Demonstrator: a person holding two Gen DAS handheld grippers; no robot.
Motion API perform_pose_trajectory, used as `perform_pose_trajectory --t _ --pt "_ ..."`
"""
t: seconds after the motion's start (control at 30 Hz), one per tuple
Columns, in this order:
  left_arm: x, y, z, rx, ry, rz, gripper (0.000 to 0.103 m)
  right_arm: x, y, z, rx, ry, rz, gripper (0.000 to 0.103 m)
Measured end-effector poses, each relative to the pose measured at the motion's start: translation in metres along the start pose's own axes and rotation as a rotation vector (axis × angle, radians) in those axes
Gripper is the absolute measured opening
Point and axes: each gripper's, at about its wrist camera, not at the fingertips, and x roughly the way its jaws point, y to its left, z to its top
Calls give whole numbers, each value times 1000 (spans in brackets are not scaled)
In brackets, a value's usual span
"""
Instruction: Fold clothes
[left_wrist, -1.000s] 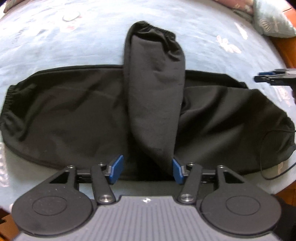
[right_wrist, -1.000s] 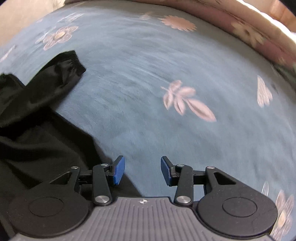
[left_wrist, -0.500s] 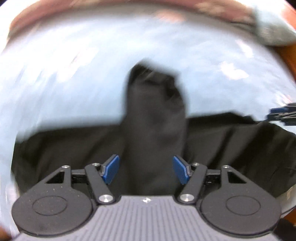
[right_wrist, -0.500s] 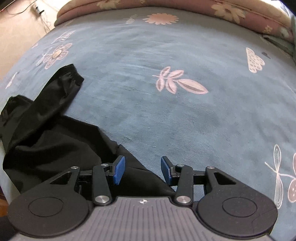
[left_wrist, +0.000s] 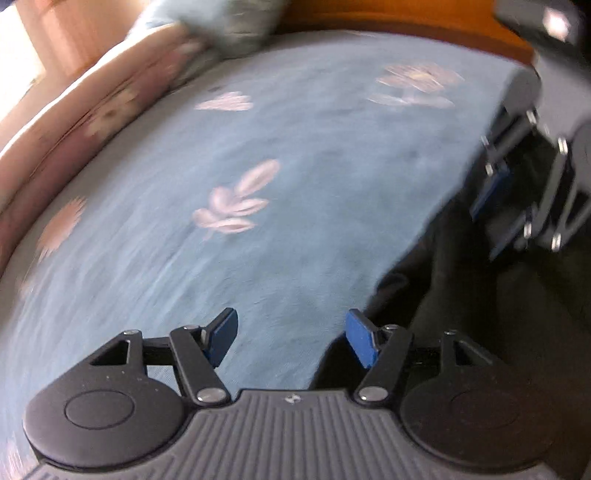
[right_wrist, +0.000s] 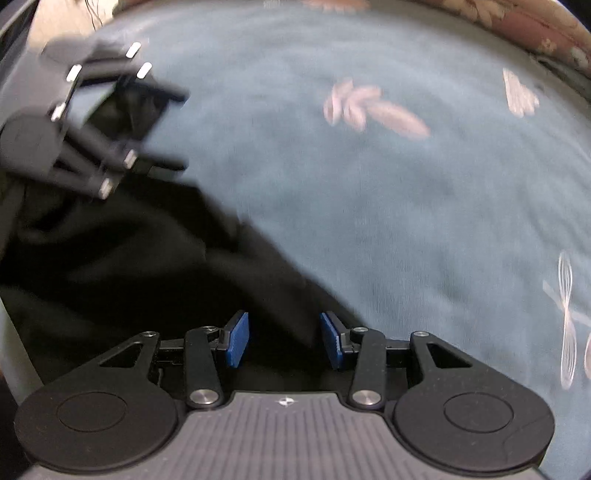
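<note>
Blue floral bedding (left_wrist: 314, 184) fills both views. Over it, the left gripper (left_wrist: 291, 338) has its jaws apart, just widened, nothing between them, the black garment's (left_wrist: 480, 295) edge just beside its right pad. Nearby, the right gripper (right_wrist: 284, 343) hangs with jaws apart above the garment, pads not pressing cloth.

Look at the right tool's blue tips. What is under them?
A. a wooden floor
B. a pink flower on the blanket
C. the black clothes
C: in the right wrist view the right tool is open, and black clothes lie under the gap between its tips, on the blue blanket.
</note>
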Motion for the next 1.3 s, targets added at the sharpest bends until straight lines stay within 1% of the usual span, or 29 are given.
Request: perform_pose_trajectory --t 0.03,0.13,0.2,0.27,0.33,0.37,0.4,0.47,0.5,0.57,0.6,0.63,0.67,0.7,0.73,0.77,0.83,0.87,0.9,0.97,1.03,1.07,1.1,1.13,1.3 --pt "4 -7 -2 66 -5 -5 66 0 0 -6 7 5 3 48" --pt "8 -28 -6 245 -36 13 66 -2 -6 -14 56 -1 42 49" --pt "14 -37 -4 348 -47 -9 65 -2 -10 -15 82 -9 56 49" --pt "15 -45 0 446 -88 -55 65 -3 -14 -15 106 -16 71 49" --pt "15 -52 6 505 -129 -116 66 -4 -18 -14 122 -21 80 49" --pt "18 -54 10 518 -143 -134 66 -5 -19 -14 127 -23 82 49" --pt "21 -54 13 524 -158 -140 69 -6 -21 -14 130 -26 83 49" --pt "28 -53 18 526 -185 -151 70 -9 -23 -15 141 -40 85 49" --pt "30 -46 22 473 -189 -154 70 -11 -25 -14 148 -50 87 49" --pt "36 -20 29 279 -153 -170 70 -17 -29 -14 165 -71 86 49" --pt "38 -7 32 179 -135 -182 72 -20 -32 -14 174 -80 89 49" --pt "40 8 31 62 -118 -208 76 -23 -35 -14 182 -87 96 49" --pt "42 21 30 -49 -98 -231 76 -26 -37 -15 189 -94 98 49" --pt "42 28 27 -130 -74 -244 75 -28 -38 -17 195 -100 97 49" --pt "40 33 25 -194 -52 -240 70 -29 -40 -18 199 -102 100 49" --pt "36 37 23 -243 -45 -232 69 -30 -41 -19 205 -103 103 49" --pt "26 52 19 -383 -53 -232 69 -34 -42 -22 220 -110 106 49" --pt "20 60 16 -470 -61 -257 69 -35 -42 -23 226 -112 109 49" --pt "17 67 16 -536 -74 -293 69 -37 -42 -23 229 -117 108 49" --pt "12 69 13 -597 -83 -369 69 -37 -43 -23 233 -123 113 49" --pt "18 61 13 -591 -51 -437 69 -37 -43 -24 236 -127 116 49" --pt "25 55 17 -574 -30 -455 67 -36 -43 -25 238 -126 119 49" --pt "32 50 18 -563 -4 -475 60 -36 -43 -25 239 -126 124 49" --pt "39 46 17 -560 21 -500 57 -37 -43 -25 239 -126 128 49" --pt "70 46 11 -658 79 -676 56 -37 -45 -28 247 -124 137 49"
